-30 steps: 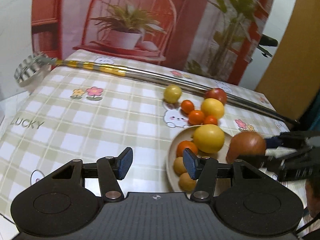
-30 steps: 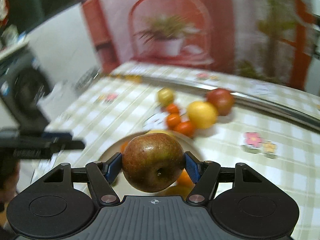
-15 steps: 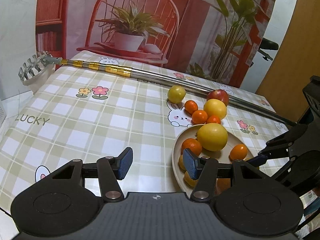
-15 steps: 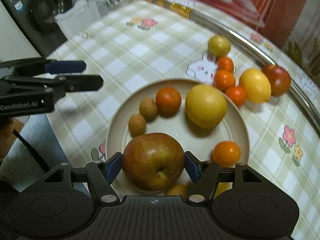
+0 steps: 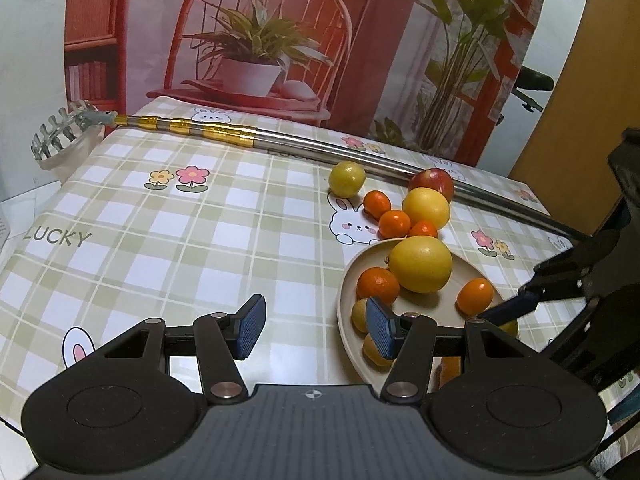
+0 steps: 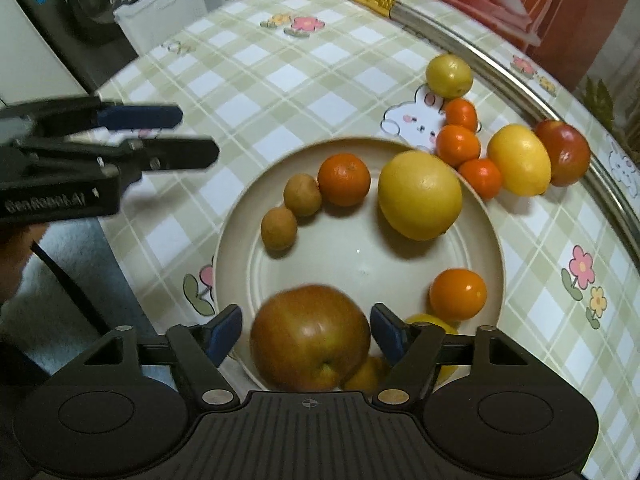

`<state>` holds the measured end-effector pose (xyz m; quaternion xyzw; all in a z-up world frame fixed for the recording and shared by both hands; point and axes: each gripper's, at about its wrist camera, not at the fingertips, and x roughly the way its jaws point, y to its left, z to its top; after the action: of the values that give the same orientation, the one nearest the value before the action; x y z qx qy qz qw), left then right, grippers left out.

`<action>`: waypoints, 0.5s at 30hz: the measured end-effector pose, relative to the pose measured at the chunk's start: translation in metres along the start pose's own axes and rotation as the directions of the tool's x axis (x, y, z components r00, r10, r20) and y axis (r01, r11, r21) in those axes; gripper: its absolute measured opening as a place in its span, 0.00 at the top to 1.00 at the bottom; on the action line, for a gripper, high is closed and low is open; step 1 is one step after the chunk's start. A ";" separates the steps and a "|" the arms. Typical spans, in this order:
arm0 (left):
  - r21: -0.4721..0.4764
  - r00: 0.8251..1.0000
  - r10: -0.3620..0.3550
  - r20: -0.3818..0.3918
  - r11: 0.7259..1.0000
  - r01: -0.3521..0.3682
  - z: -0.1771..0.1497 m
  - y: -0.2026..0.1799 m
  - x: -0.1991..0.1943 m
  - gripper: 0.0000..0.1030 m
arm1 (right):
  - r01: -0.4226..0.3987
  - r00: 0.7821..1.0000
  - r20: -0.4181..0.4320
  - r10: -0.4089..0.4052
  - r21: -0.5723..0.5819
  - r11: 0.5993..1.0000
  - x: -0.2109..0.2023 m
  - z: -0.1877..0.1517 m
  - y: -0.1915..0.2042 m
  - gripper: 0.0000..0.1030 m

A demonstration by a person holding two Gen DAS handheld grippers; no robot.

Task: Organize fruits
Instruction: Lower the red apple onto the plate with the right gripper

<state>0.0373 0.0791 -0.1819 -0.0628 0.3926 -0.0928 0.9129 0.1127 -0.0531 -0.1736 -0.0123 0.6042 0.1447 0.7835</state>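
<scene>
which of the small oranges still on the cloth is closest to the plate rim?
The small orange wedged between the big yellow fruit on the plate and the yellow fruit on the cloth; the other two lie farther off.

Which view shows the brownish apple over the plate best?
The right wrist view: the brownish apple sits whole between the right gripper's opening jaws, with gaps on both sides, over the plate. The left wrist view hides it behind the left gripper.

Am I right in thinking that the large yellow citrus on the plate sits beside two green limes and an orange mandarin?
Not quite: the two small fruits beside the large yellow citrus on the plate are brown, not green limes, as the right wrist view shows. The orange mandarin is there.
</scene>
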 end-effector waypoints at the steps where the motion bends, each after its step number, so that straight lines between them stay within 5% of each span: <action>1: -0.001 1.000 0.000 -0.001 1.000 0.000 0.000 0.000 0.000 0.44 | -0.007 1.000 0.018 0.007 0.006 1.000 -0.003 0.001 -0.002 0.34; 8: -0.002 1.000 -0.001 -0.004 1.000 0.001 0.000 0.000 0.000 0.44 | -0.033 0.998 0.058 0.031 0.024 0.999 -0.004 0.005 -0.007 0.52; 15: -0.005 1.000 -0.002 -0.007 1.000 0.002 -0.001 0.000 0.001 0.44 | -0.008 0.998 0.054 0.008 0.004 1.000 0.002 0.001 -0.008 0.60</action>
<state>0.0374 0.0791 -0.1829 -0.0653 0.3960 -0.0927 0.9112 0.1158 -0.0604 -0.1769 -0.0042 0.5830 0.1470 0.7990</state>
